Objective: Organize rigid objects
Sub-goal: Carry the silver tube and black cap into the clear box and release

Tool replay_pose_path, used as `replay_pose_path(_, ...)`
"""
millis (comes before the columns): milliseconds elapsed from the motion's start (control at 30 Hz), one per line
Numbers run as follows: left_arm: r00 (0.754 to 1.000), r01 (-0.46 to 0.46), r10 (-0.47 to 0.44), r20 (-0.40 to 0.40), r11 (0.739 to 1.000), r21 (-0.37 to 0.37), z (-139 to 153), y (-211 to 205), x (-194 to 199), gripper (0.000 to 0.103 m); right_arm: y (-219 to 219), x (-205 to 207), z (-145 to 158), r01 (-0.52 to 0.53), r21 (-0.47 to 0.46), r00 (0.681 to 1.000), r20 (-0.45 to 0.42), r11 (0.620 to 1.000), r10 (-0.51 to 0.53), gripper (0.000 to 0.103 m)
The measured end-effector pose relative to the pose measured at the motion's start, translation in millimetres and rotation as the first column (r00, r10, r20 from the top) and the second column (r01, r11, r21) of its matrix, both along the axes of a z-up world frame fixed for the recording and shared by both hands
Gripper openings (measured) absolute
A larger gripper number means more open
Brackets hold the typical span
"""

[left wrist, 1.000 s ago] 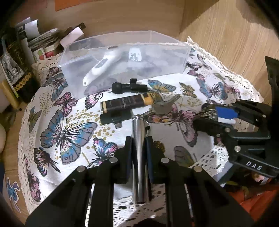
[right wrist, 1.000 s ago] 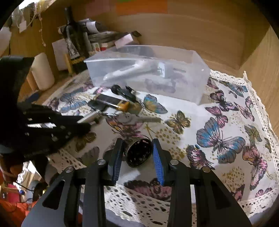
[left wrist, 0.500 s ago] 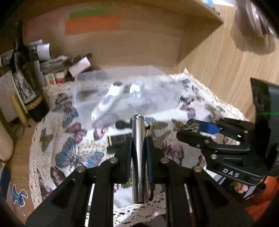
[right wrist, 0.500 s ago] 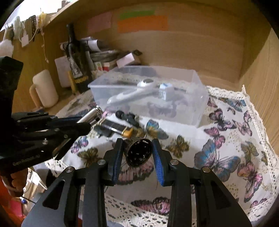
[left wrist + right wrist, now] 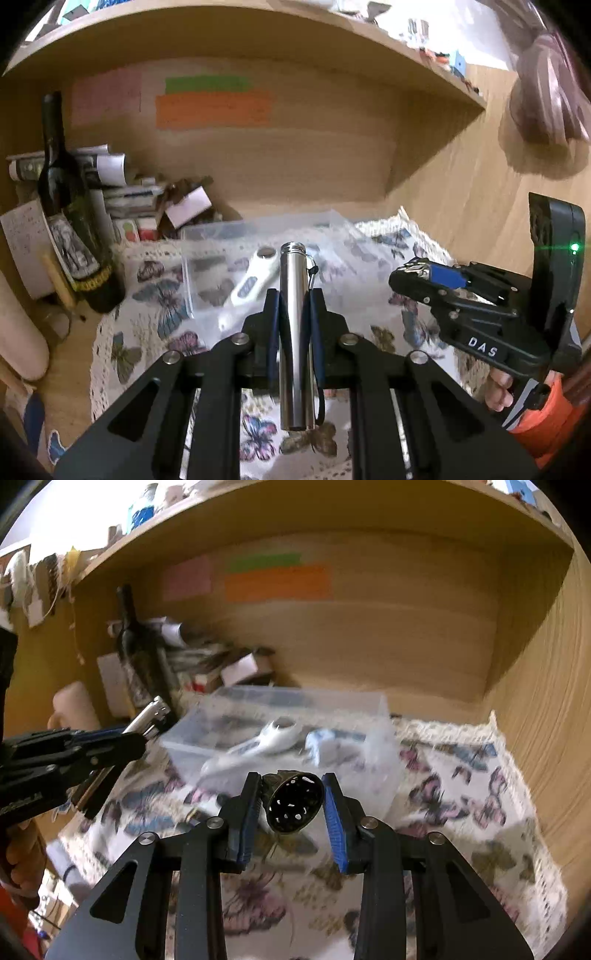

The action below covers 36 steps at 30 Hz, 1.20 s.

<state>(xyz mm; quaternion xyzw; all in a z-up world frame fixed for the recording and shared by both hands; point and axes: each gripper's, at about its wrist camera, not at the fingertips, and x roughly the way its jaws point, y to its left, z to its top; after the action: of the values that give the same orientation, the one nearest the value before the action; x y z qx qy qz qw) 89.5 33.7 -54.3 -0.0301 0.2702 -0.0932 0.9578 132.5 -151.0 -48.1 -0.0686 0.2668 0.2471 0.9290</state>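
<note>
Grippers both carry loads: left gripper [image 5: 293,314] pinches a steel cylinder [image 5: 294,325], right gripper [image 5: 291,808] clamps a perforated metal cup [image 5: 293,803]. Beyond, the clear bin [image 5: 373,716] already holds a white thermometer [image 5: 266,740]; these two remain undelivered.

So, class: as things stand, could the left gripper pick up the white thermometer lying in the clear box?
Probably not yet. The left gripper is already shut on the silver flashlight, so its jaws are full. The clear box is open-topped, so the white thermometer itself lies uncovered.
</note>
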Motion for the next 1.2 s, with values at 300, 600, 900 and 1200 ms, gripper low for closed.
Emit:
replay_pose_path(300,0.999,-0.017,0.018,0.039,1.0,-0.023,21.5,15.3,33.7,0.015,8.1,28.3,28.6,-0.001,0.008,0.997,0.076,1.0,0.0,0.031)
replay_pose_path(600,0.999,-0.04,0.04,0.015,0.999,-0.037,22.1,26.8,72.7,0.015,24.1,68.1,28.1,-0.006,-0.023,0.998,0.059,1.0,0.007,0.031)
replay_pose_path(900,0.992,-0.027,0.023,-0.128,0.999,-0.031,-12.6,25.4,124.2,0.015,32.7,105.3,-5.6,0.012,-0.097,0.999,-0.052,0.995,-0.017,0.031)
replay_pose_path(1200,0.975,0.006,-0.002,-0.222,1.0,0.018,-43.3,2.3,157.7,0.015,35.4,122.5,-34.5,0.002,-0.141,0.99,-0.141,0.99,-0.022,0.031)
